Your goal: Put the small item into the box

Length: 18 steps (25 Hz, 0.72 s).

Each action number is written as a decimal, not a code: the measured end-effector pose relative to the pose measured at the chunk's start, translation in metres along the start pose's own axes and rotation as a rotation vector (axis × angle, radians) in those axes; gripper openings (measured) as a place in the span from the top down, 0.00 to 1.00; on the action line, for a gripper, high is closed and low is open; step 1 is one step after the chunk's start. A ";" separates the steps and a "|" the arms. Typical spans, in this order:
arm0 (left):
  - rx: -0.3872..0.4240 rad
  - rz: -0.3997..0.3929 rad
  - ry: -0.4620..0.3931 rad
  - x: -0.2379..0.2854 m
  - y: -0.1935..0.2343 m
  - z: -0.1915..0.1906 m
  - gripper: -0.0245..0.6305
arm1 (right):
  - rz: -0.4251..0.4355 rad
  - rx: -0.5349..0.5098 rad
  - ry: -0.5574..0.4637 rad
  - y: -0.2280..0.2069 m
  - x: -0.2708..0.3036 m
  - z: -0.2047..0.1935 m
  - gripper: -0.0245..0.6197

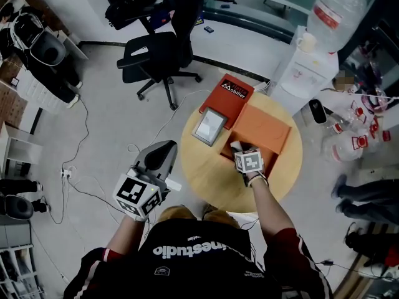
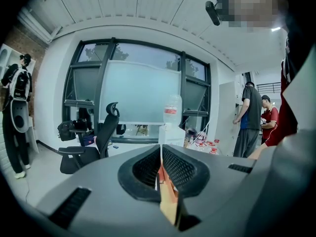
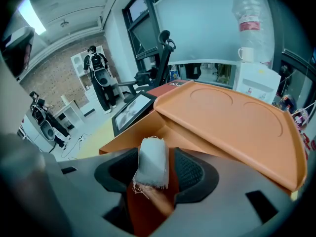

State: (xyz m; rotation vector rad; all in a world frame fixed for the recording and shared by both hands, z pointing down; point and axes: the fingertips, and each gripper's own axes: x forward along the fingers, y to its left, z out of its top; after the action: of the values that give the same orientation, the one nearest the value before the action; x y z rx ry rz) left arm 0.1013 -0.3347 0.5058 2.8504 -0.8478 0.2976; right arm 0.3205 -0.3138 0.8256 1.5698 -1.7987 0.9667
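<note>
A small grey-white cloth roll with a frayed lower edge stands between the jaws of my right gripper. It leans against the left pad, and a gap shows on its right side, so the jaws are open around it. The gripper hangs over the inside of the open orange box, whose lid is folded back to the right. My left gripper is held off the table's left edge, over the floor. Its jaws are shut to a thin slit with nothing in them.
The box sits on a round wooden table. Beside it lie a red box and a grey framed panel. A black office chair stands at the back left, a water dispenser at the back right. Cables run across the floor at left.
</note>
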 end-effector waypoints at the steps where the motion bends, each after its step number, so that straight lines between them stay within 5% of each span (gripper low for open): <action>1: 0.001 -0.002 0.000 0.000 -0.001 0.000 0.92 | 0.007 -0.002 -0.005 0.002 -0.001 0.001 0.60; 18: 0.015 -0.026 -0.015 -0.004 -0.015 0.005 0.92 | 0.031 -0.008 -0.081 0.011 -0.028 0.020 0.59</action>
State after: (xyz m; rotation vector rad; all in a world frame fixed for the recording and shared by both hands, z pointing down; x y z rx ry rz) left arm 0.1072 -0.3217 0.4991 2.8792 -0.8142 0.2805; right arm 0.3155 -0.3126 0.7902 1.6018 -1.8849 0.9205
